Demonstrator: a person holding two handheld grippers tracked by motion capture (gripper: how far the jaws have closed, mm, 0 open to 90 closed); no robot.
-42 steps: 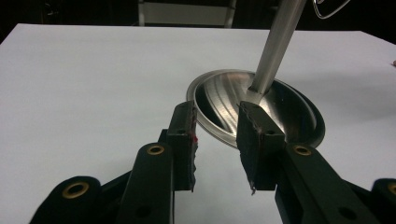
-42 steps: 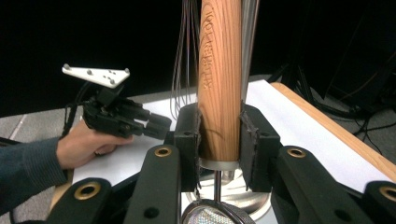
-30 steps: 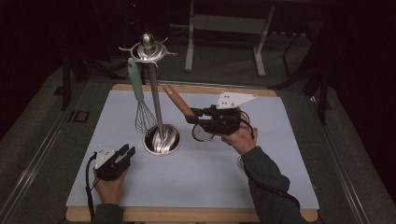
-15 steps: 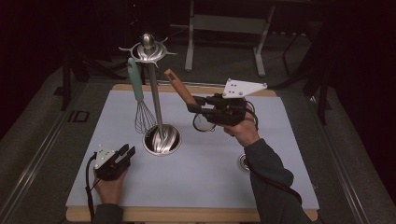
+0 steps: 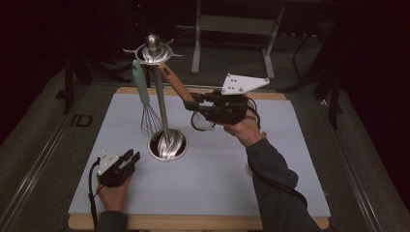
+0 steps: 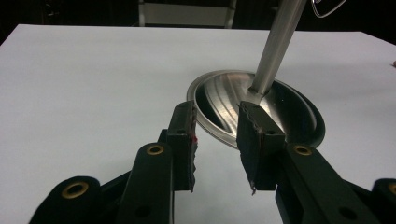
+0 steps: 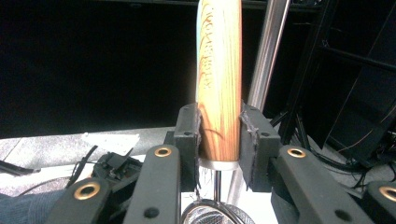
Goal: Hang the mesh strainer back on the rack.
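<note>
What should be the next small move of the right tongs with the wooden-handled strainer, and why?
Probably lift the handle tip a little higher toward a hook on the stand's crown. The right tongs grip the wooden-handled strainer, and its tip already lies just under the crown, beside the hanging whisk.

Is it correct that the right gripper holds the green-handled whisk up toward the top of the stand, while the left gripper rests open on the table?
Not quite. The right gripper holds a wooden-handled strainer, as the right gripper view shows; the green-handled whisk already hangs on the stand. The left gripper does rest open on the table.
</note>
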